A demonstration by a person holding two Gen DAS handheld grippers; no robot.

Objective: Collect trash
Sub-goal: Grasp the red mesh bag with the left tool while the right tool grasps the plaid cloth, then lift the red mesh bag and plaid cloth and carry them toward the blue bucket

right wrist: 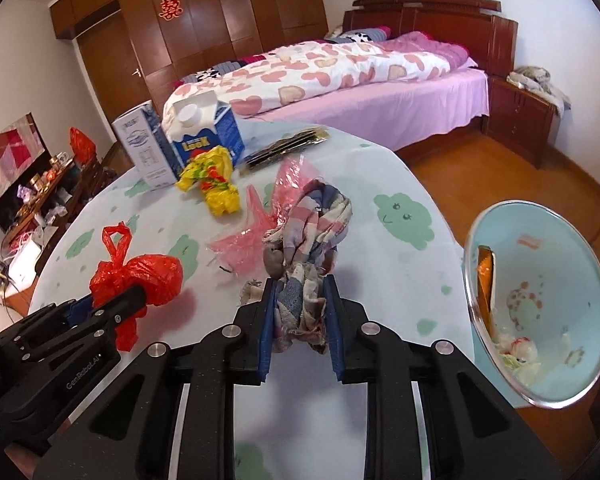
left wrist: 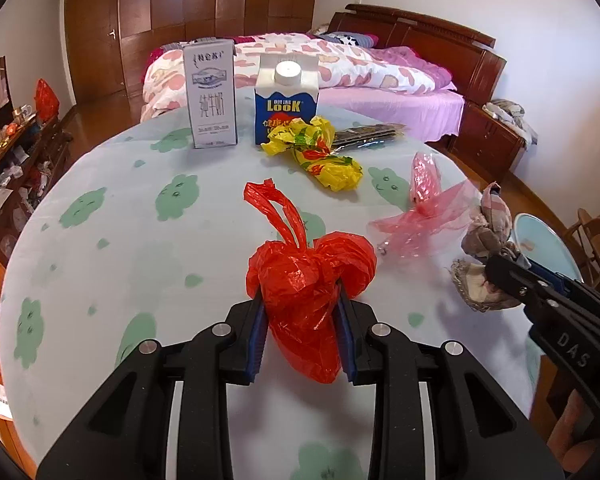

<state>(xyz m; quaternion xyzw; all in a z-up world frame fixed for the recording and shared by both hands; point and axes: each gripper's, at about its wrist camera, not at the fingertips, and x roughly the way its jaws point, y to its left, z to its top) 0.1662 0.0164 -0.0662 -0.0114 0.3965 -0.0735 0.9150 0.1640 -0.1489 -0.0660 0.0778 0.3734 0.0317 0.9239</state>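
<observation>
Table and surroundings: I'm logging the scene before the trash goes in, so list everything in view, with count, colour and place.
Table: one, pale cloth with green shapes, foreground.
Tall carton: one, grey-white, far side, upright.
Blue carton: one, blue and white, right of the tall one.
Yellow wrapper: one, yellow with red, crumpled before the blue carton.
Dark packets: small pile, black, beside the wrapper.
Pink plastic bag: one, see-through pink, right side of the table.
Bin: one, light blue, off the table's right edge, scraps inside.
Bed: one, pink heart quilt, behind.
Wardrobe: one, brown, back wall.
Red bag: one, red, knotted, in the left gripper.
Checked cloth: one, faded plaid, in the right gripper.
</observation>
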